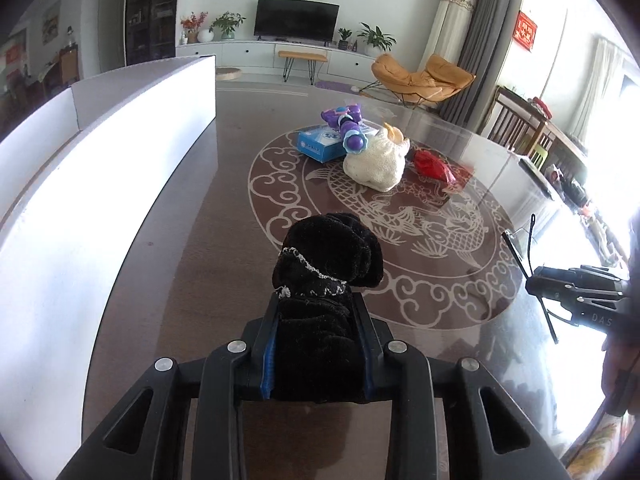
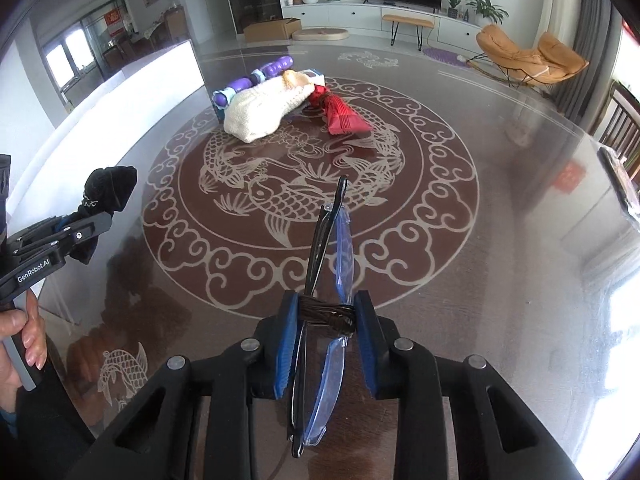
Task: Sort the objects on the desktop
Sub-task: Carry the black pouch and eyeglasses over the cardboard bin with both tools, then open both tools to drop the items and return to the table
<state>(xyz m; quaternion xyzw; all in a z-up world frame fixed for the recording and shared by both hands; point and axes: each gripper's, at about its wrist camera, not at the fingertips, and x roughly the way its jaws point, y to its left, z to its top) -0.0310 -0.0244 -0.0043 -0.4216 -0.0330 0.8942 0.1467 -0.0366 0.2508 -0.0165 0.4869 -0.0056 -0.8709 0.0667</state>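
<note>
My left gripper [image 1: 316,300] is shut on a black velvet cloth item [image 1: 328,256] with a thin silver trim, lifted above the glass table; in the right wrist view the left gripper [image 2: 86,224] shows at the far left with the black cloth [image 2: 108,192] in it. My right gripper [image 2: 326,300] is shut on folded glasses [image 2: 332,240] with clear blue lenses and black arms, held above the table; the right gripper [image 1: 532,280] shows at the right edge of the left wrist view. Further back lie a cream knitted item [image 1: 376,164], a purple toy [image 1: 348,124], a blue box [image 1: 320,142] and a red packet [image 1: 434,166].
A tall white box [image 1: 120,140] stands along the table's left side. The round glass table [image 2: 500,220] has a carp pattern under it. A hand [image 2: 24,340] grips the left tool's handle. A dark flat object [image 2: 624,184] lies at the right rim.
</note>
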